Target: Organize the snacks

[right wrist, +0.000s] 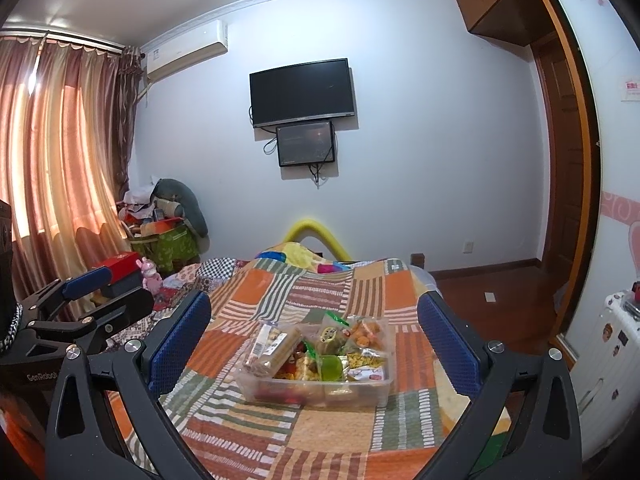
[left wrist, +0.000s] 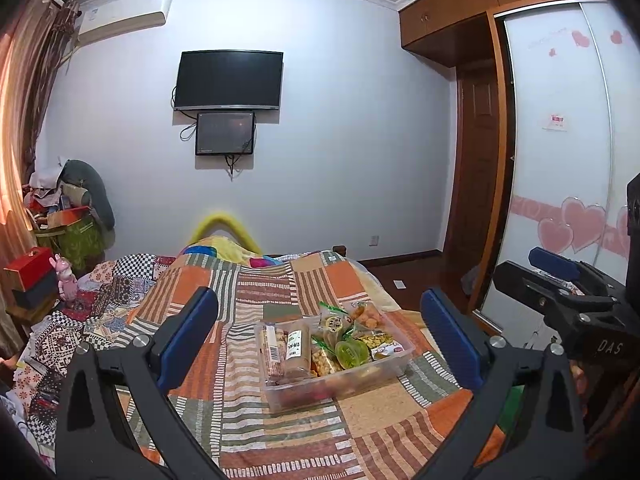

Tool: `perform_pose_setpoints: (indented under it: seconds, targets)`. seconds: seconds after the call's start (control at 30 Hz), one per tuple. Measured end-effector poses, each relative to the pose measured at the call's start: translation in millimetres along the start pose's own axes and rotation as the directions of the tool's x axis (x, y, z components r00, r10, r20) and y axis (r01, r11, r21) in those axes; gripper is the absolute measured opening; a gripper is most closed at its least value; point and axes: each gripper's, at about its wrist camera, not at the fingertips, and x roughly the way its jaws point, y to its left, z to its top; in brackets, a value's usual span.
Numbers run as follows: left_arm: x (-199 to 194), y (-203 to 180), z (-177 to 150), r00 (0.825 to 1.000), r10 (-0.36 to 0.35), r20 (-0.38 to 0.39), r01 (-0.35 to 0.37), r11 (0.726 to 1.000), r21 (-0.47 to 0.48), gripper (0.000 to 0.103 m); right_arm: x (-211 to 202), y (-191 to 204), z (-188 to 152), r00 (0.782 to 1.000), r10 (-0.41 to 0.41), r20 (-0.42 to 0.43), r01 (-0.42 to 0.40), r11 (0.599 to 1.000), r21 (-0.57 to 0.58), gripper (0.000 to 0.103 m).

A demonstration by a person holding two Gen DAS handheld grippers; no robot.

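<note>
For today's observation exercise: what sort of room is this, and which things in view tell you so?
Most likely a home bedroom. A bed with a patchwork quilt fills the middle, a built-in wardrobe stands along one side, and a television is mounted on the far wall.

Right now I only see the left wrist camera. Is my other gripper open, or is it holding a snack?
Observer: It's open. In the right wrist view the right gripper has its fingers spread wide and holds nothing. The clear snack box sits on the quilt ahead of it.
Operator: Is there anything next to the bed on that side?
Observer: Yes, a white ribbed case with stickers, probably a suitcase, stands to the right of the bed.
</note>
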Motion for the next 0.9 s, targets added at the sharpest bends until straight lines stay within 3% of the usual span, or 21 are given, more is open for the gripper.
perform_pose_setpoints:
  seconds: [0.9]
  targets:
    - [0.3, -0.9, -0.7, 1.000, -0.028, -0.010, 0.028, 1.000, 0.005, 0.103, 1.8, 1.4, 2.6, 1.000, -0.006, -0.009, 0.006, 1.000, -0.002, 0.103]
